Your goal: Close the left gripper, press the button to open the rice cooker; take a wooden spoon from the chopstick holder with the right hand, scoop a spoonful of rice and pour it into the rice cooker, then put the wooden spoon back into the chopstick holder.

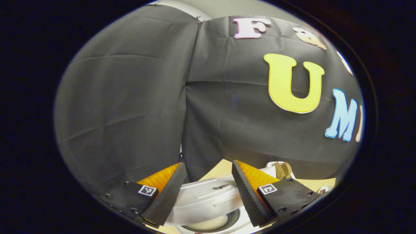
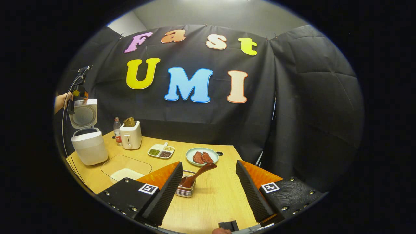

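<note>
So the rice cooker [image 2: 89, 148] sits at the far left of the counter [image 2: 214, 195] with its lid [image 2: 84, 114] flipped up, and in the left gripper view you're basically looking down over that raised lid [image 1: 208, 198], with the pot opening cut off at the bottom edge and something pale inside that I can't really make out. The left hand-held gripper [image 1: 208, 195] has its fingers spread wide with nothing between them; in the right gripper view it's a tiny shape [image 2: 79, 94] up by the lid top with a hand [image 2: 61, 101] on it, too small to read. The right hand-held gripper [image 2: 209, 191] is also spread wide and holding nothing, hovering over the near side of the counter. The wooden spoon [image 2: 196, 175] leans in the chopstick holder [image 2: 186, 188], just beside the left finger, and the holder is partly hidden behind it. A clear tray of rice [image 2: 126, 170] lies near the cooker, its near corner covered by the gripper. Farther back there's a toaster [image 2: 130, 136], a bottle [image 2: 117, 131], a divided dish [image 2: 161, 151] and a plate [image 2: 202, 156] with something reddish on it.
</note>
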The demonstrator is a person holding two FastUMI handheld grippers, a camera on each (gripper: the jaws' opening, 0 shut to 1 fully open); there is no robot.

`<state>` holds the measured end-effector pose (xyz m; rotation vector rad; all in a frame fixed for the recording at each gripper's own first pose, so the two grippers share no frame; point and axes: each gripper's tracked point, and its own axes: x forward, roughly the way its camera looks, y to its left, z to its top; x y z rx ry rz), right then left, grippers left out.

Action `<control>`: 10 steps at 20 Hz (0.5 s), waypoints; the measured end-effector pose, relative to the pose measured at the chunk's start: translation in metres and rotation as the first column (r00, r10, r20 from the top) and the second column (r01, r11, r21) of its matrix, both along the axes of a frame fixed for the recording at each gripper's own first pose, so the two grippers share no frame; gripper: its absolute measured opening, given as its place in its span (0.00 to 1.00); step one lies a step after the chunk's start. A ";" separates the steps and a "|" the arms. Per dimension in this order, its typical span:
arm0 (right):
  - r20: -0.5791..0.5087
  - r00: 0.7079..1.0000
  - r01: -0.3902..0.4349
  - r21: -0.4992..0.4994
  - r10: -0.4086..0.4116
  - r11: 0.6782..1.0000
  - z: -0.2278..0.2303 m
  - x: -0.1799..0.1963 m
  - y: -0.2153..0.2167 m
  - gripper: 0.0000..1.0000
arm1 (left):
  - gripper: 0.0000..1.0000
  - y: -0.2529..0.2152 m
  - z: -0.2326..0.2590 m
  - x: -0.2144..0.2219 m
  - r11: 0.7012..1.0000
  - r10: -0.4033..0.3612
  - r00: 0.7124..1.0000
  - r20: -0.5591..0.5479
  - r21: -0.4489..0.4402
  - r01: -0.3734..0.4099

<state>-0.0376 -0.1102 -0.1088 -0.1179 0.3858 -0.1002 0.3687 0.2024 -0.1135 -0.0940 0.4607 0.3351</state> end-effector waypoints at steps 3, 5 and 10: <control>-0.009 1.000 -0.004 0.020 0.004 1.000 -0.005 -0.002 -0.007 0.99 | 0.99 -0.014 -0.012 -0.011 1.000 -0.006 1.000 -0.010 -0.016 0.006; -0.012 1.000 -0.019 0.029 0.019 0.999 -0.006 -0.002 -0.008 0.99 | 0.99 -0.025 -0.023 -0.019 0.999 -0.016 1.000 -0.021 -0.033 0.015; -0.015 0.999 -0.040 0.023 0.040 0.999 -0.010 -0.002 -0.013 0.99 | 0.99 -0.044 -0.044 -0.044 0.998 -0.023 0.999 -0.047 -0.053 0.020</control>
